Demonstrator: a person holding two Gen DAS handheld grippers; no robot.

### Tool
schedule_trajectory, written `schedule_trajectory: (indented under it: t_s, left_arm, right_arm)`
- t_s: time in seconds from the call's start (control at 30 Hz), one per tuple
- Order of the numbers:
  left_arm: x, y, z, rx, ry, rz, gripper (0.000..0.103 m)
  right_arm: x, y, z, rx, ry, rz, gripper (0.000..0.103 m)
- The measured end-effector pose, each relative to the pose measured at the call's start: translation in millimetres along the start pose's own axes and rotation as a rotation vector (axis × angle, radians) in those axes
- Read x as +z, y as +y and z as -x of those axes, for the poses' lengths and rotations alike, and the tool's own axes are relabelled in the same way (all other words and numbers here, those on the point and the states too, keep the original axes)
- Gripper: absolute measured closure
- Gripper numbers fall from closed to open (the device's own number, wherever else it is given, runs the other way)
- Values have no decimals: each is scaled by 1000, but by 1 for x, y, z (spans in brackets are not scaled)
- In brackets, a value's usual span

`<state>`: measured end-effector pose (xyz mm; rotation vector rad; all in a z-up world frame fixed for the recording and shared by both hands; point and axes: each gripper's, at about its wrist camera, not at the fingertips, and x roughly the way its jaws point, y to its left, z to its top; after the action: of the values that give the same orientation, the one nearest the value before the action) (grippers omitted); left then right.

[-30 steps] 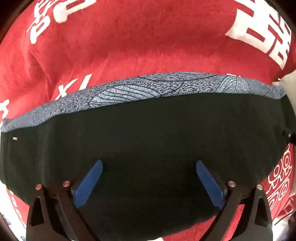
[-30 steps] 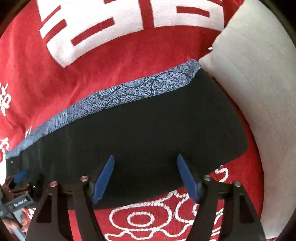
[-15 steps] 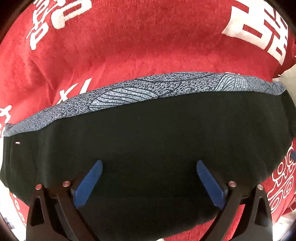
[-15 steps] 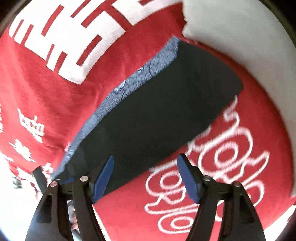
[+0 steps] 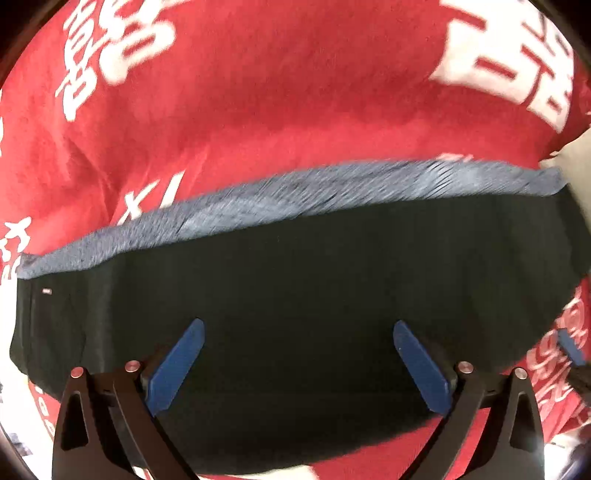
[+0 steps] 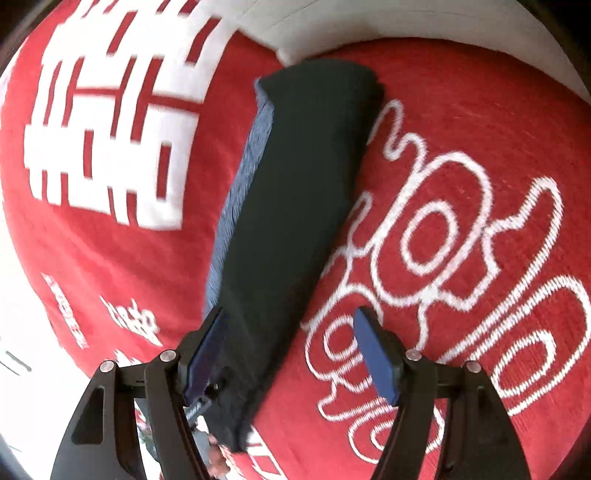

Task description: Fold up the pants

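Note:
The pants point(image 5: 295, 288) lie folded into a long dark strip with a blue-grey patterned edge point(image 5: 295, 192) along the far side, on a red blanket point(image 5: 277, 92). My left gripper point(image 5: 299, 354) is open and empty, its blue fingers over the dark cloth. In the right wrist view the same strip of pants point(image 6: 295, 206) runs lengthwise away from me. My right gripper point(image 6: 295, 354) is open and empty, with its left finger over the near end of the pants and its right finger over the blanket point(image 6: 461, 166).
The red blanket carries large white characters point(image 6: 110, 140) and white looped outlines point(image 6: 443, 251). A pale cushion point(image 6: 332, 22) lies past the far end of the pants. The right gripper's blue tip shows at the right edge of the left wrist view point(image 5: 570, 345).
My right gripper has swung round to the pants' end, so the strip now runs away from it instead of across. The left gripper has barely moved. Both stayed open.

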<state>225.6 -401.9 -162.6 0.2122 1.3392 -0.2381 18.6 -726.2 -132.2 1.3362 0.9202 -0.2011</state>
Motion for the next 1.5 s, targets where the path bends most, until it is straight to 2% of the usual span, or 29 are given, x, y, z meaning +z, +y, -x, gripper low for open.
schedule_trajectory:
  t_s: [0.13,0.27,0.3,0.33,0.43,0.53,0.57,0.6,0.63,0.73,0.87,1.0,1.1,1.23,1.27,1.33,1.43,1.5]
  left_arm:
    - [10,-37,14,-46,-45,-46,0]
    - [8,-73,-14,-42,23,-99,0]
    - [5,-75,-20,-33,22,-93,0]
    - [3,-73,-18,-45,-23,-56,0]
    - [-1,-69,-16,-55,-45,-58,0]
    - [-4,-66,-13,-55,-51,-59,0]
    - [-4,-66,-12,-55,-49,-56,0]
    - [-6,-66,-12,-54,-49,-55,0]
    - [-7,-67,-10,-50,-50,-52,0]
    - [-8,-72,-10,-36,-59,-47,0]
    - [-15,-73,-7,-22,-104,-59,0]
    - [-18,-73,-3,-22,-121,-65,0]
    - [-23,-73,-2,-30,-138,-82,0]
    - [-14,-70,-3,-87,-108,-82,2]
    - [-13,-65,0,-106,-94,-82,8]
    - [-10,-42,11,-150,-88,-54,15]
    - [-14,11,38,-175,-122,26,15]
    - [-20,48,51,-138,-139,57,15]
  right_arm:
    - [7,-4,2,42,-54,-36,29]
    - [16,-9,1,87,-111,-69,30]
    - [20,-7,-3,99,-127,-67,30]
    - [25,-4,-7,106,-141,-54,30]
    - [36,10,-19,120,-162,15,30]
    - [42,22,-31,97,-145,66,32]
    - [43,23,-32,86,-135,59,38]
    - [47,22,-34,46,-109,31,58]
    - [50,18,-35,21,-88,4,85]
    - [54,13,-30,30,-51,-19,91]
    - [44,57,-18,-42,-59,196,92]
    - [16,117,-12,-104,-47,466,93]
    - [-5,146,-17,-144,-27,612,93]
    - [-31,176,-28,-180,-3,741,93]
    - [-37,182,-31,-186,-1,761,93]
    - [-52,199,-37,-191,10,812,93]
    - [-81,219,-47,-215,28,907,93]
    - [-107,229,-62,-235,55,963,93]
